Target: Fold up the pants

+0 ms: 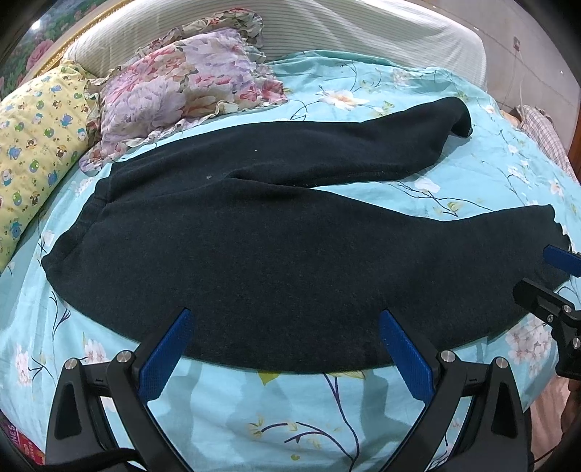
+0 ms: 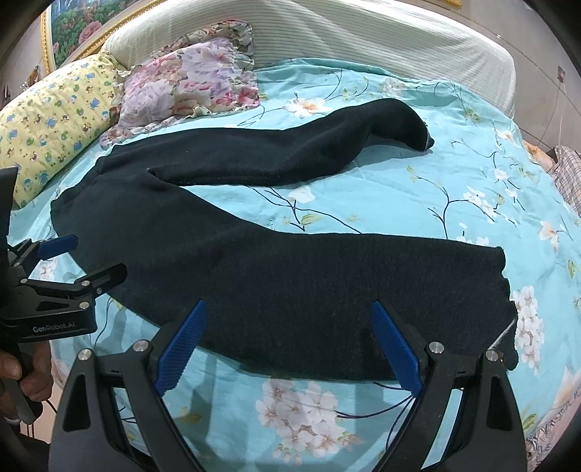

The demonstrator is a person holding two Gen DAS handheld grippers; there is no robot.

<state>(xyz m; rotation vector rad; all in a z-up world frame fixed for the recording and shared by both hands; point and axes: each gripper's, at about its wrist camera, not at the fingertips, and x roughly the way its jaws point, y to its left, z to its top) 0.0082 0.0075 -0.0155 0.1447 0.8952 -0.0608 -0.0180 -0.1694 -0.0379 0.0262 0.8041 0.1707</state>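
Observation:
Dark pants (image 1: pixel 254 236) lie spread flat on the turquoise floral bedsheet (image 1: pixel 254 417), waistband to the left, two legs splayed to the right. They also show in the right wrist view (image 2: pixel 290 283). My left gripper (image 1: pixel 285 316) is open over the near edge of the hip part. My right gripper (image 2: pixel 288 308) is open over the near leg's edge, close to its cuff (image 2: pixel 504 290). The far leg's cuff (image 2: pixel 417 134) is bunched. Each gripper shows in the other's view: the right gripper (image 1: pixel 544 268) and the left gripper (image 2: pixel 94 254).
A yellow cartoon pillow (image 1: pixel 32 145) and a floral pillow (image 1: pixel 174 94) lie at the back left against a white headboard (image 1: pixel 326 32). Plaid cloth (image 1: pixel 544 134) lies at the bed's far right edge. A hand (image 2: pixel 21 377) holds the left gripper's handle.

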